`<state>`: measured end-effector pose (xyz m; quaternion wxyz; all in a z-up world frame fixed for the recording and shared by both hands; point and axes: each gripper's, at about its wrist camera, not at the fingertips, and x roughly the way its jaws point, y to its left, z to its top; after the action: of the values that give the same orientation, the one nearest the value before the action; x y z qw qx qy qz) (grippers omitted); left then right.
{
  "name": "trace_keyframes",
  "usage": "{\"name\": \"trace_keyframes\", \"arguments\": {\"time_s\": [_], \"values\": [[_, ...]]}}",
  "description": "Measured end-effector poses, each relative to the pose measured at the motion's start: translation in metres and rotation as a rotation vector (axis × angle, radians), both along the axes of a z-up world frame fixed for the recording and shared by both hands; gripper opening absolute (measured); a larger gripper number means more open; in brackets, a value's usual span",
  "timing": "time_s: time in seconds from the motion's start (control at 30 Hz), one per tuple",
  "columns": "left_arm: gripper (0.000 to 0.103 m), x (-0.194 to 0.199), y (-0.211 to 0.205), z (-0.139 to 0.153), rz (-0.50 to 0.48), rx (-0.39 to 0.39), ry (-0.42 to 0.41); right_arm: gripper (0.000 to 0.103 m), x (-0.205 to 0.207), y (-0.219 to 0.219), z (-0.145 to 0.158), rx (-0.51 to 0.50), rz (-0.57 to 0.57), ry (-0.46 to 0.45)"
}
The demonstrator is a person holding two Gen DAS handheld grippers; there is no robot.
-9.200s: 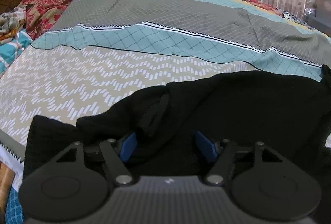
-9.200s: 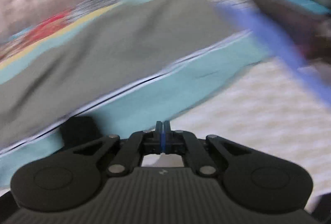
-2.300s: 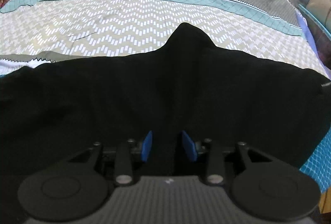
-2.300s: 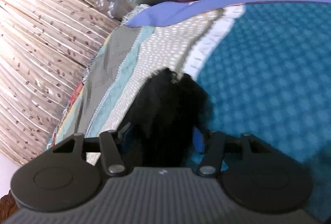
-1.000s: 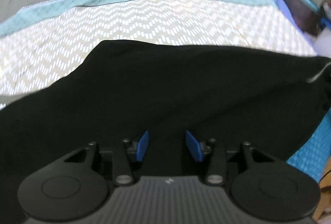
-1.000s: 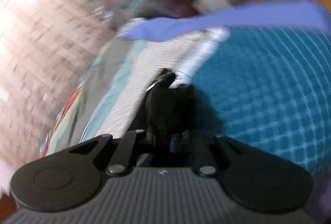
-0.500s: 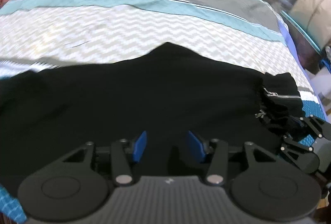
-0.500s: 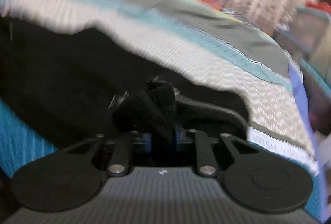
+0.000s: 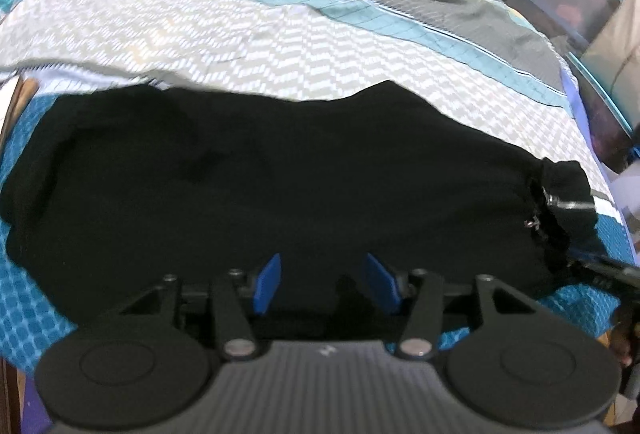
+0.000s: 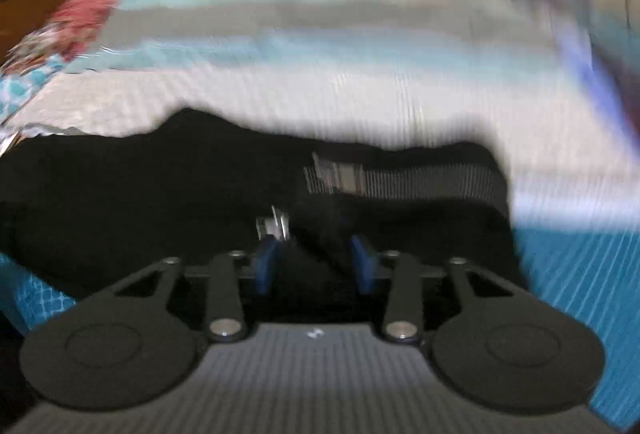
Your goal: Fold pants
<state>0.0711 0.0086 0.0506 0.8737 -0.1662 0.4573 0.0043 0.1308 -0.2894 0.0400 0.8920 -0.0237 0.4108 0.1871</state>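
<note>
Black pants (image 9: 280, 185) lie flat across the patterned bedspread (image 9: 248, 45).
Left gripper (image 9: 326, 284) is opening over the fabric, pads clear; right gripper (image 10: 316, 266) stands released, cloth between its pads.

Bedspread (image 9: 280, 45) beyond pants (image 9: 280, 185) open; storage box (image 9: 576, 5) crowds far-right edge.

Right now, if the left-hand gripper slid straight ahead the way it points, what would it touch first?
Most likely the black fabric pants, spread flat right beyond the opening left gripper. Depth is hard to judge; the chevron-patterned bedsheet lies farther on.
</note>
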Motion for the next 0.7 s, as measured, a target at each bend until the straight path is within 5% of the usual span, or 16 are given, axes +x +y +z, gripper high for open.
{"name": "trace_keyframes", "arguments": {"time_s": [0.03,0.2,0.4,0.57,0.7], "values": [[0.048,0.006,-0.005,0.004,-0.021,0.007,-0.006,0.040,0.003,-0.001,-0.009,0.002,-0.014,0.046],[0.054,0.062,-0.056,0.021,-0.179,0.036,-0.046,0.040,-0.008,-0.022,0.014,0.128,-0.045,-0.037],[0.061,0.157,-0.169,0.044,-0.431,0.139,-0.118,0.042,-0.019,-0.090,0.018,0.226,-0.331,-0.147],[0.078,0.227,-0.262,0.040,-0.579,0.154,-0.103,0.042,-0.012,-0.130,-0.012,0.374,-0.429,-0.076],[0.078,0.266,-0.310,0.022,-0.605,0.131,-0.037,0.042,-0.006,-0.143,-0.024,0.469,-0.423,-0.032]]}}
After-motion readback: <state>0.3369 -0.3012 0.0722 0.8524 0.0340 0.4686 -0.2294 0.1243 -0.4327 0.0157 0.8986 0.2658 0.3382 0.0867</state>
